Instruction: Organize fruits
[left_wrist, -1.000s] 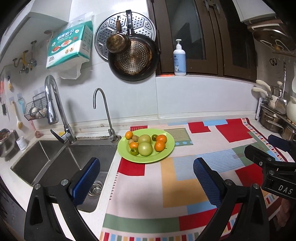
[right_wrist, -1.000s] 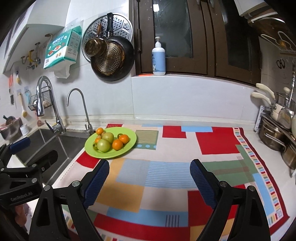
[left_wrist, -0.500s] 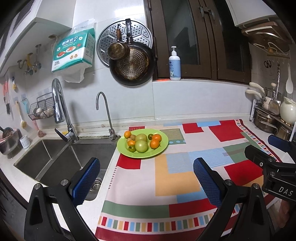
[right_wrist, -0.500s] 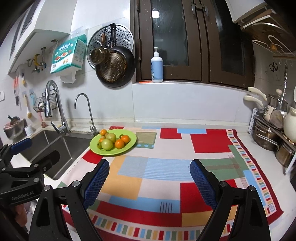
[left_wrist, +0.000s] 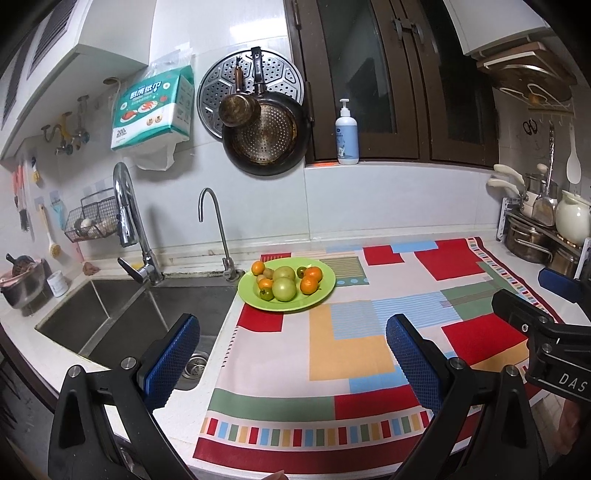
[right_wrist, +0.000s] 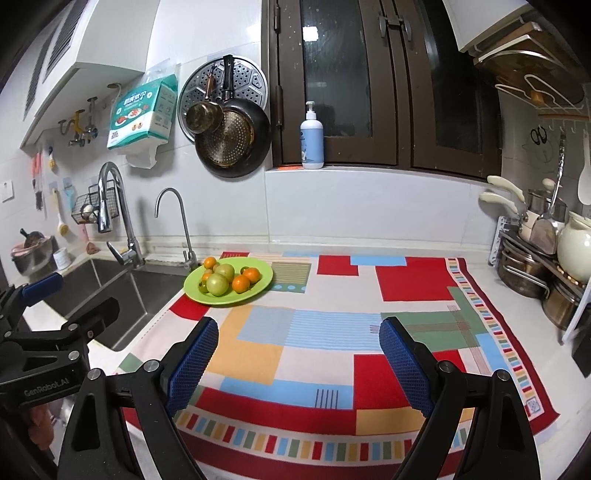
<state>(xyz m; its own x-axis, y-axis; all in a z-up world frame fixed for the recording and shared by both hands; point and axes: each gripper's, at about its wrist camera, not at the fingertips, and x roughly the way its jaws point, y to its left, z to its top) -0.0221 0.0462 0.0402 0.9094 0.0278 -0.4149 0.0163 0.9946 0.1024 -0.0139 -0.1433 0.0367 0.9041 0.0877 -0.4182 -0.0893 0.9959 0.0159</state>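
A lime-green plate (left_wrist: 325, 291) (right_wrist: 262, 282) sits at the far left of the patchwork cloth (left_wrist: 351, 350) (right_wrist: 332, 332), beside the sink. On it lie several fruits: two green tomatoes (left_wrist: 283, 289) (right_wrist: 217, 284), small oranges (left_wrist: 308, 285) (right_wrist: 241, 283) and a few smaller pieces. My left gripper (left_wrist: 291, 354) stands open well in front of the plate, nothing between its blue pads. My right gripper (right_wrist: 298, 354) is open too, over the cloth and right of the plate, holding nothing. Each gripper shows at the edge of the other's view.
A steel sink (left_wrist: 122, 317) with two taps lies left of the plate. Pots, a cream kettle (right_wrist: 576, 251) and a rack (left_wrist: 532, 240) crowd the right end of the counter. Pans hang on the tiled wall, and a pump bottle (left_wrist: 346, 134) stands on the window ledge.
Both grippers have drawn back from the plate, which looks smaller and farther away. More of the cloth's near border shows. The jaws have stayed at the same width.
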